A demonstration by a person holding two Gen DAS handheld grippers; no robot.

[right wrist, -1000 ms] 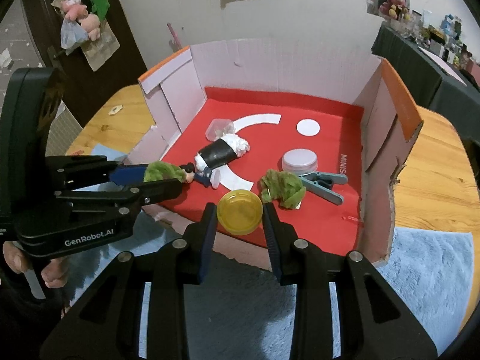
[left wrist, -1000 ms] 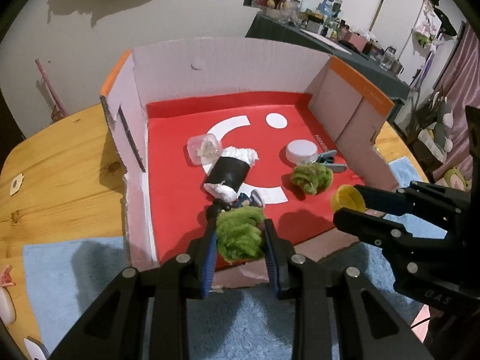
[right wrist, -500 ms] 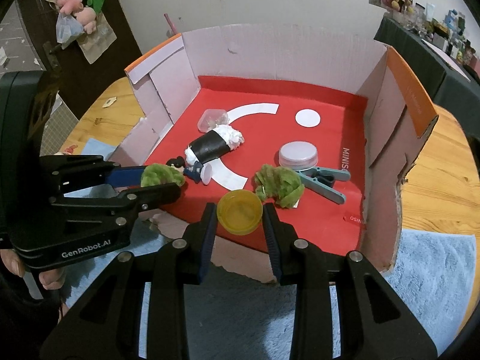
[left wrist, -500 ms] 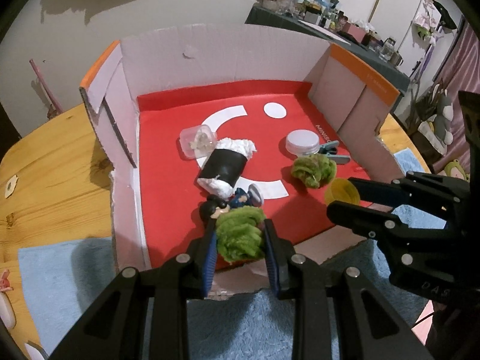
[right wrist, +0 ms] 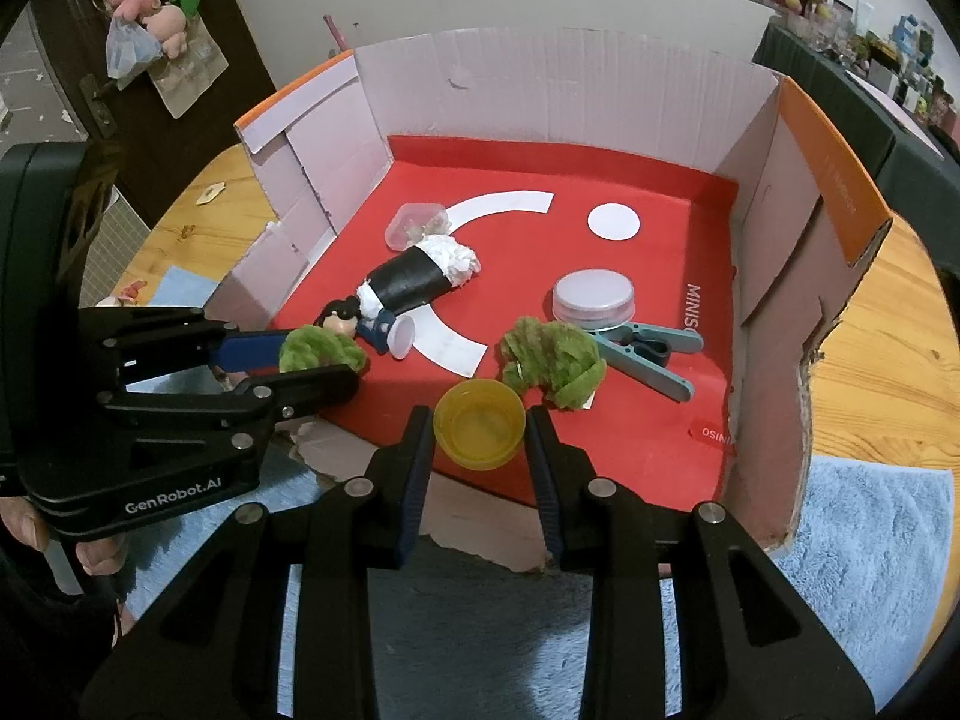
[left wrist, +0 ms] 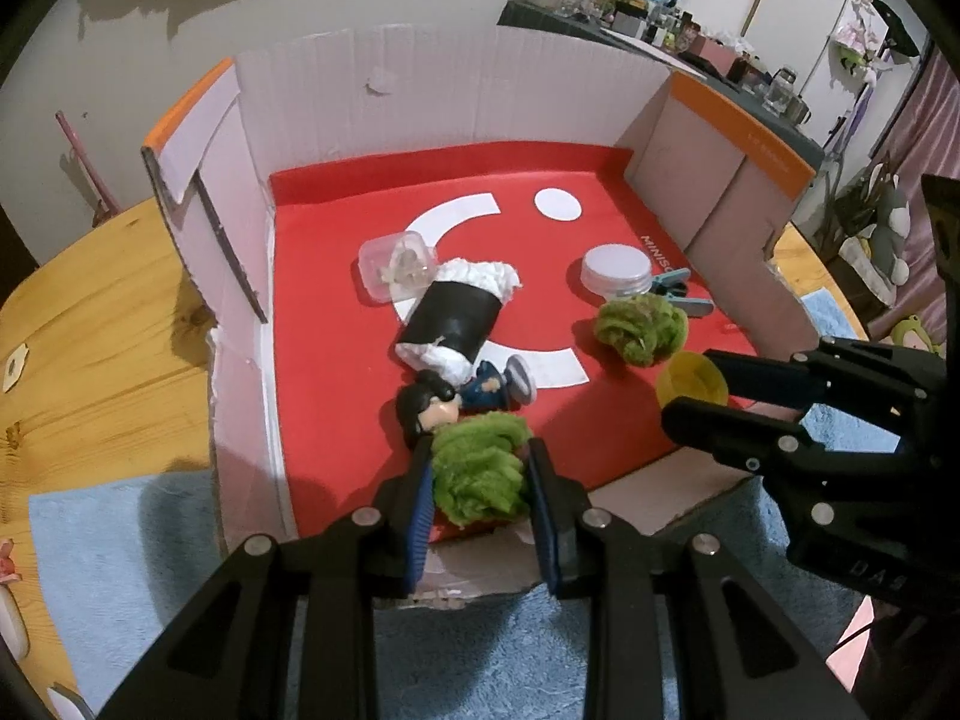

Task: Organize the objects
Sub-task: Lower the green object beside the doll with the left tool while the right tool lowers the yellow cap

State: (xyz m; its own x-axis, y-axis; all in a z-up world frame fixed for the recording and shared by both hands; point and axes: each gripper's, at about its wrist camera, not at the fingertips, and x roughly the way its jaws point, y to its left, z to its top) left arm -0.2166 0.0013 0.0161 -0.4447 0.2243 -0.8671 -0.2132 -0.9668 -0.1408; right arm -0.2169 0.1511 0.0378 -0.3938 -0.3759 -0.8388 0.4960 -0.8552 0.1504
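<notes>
The lower part of the green fuzzy ball (left wrist: 477, 474) is hidden between the left gripper's (left wrist: 478, 483) jaws. The doll figure's (left wrist: 447, 399) body is partly covered by that ball and by the black roll (left wrist: 450, 321). Contents of the clear plastic case (left wrist: 396, 264) cannot be made out. The blue clip (right wrist: 645, 354) is partly hidden behind the second green ball (right wrist: 555, 366). Shelf clutter (left wrist: 648, 0) in the background is too small to identify. The wooden table (left wrist: 90, 324) is cut off at the left edge.

Wooden table (left wrist: 108, 360), blue towel (right wrist: 870, 540)
</notes>
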